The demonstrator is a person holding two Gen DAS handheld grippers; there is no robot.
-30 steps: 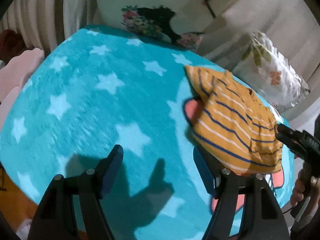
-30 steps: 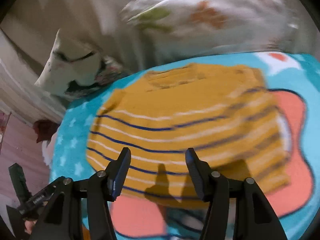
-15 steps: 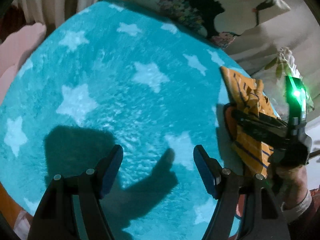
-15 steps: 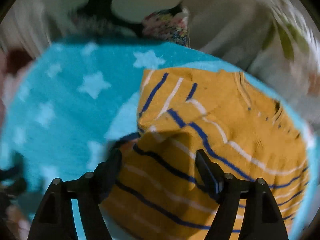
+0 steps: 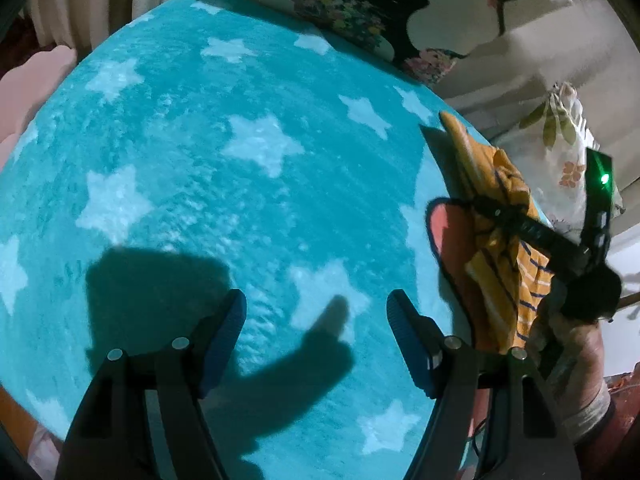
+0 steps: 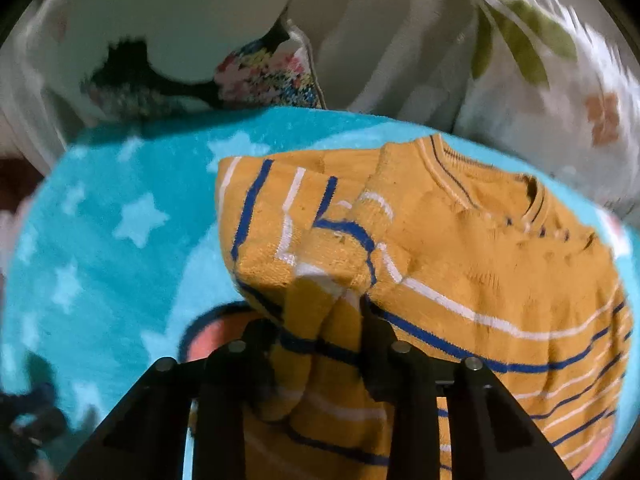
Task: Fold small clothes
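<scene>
No readable text, labels, brands or numbers in either view. Blanket (image 5: 248,168) has only star shapes; the sweater (image 6: 460,264) lying on it has only stripes.

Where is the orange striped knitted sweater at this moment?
The orange knitted sweater with blue and white stripes lies at the right edge of the turquoise star-patterned fleece blanket, near the floral pillows; the right gripper pinches a fold of it.
</scene>
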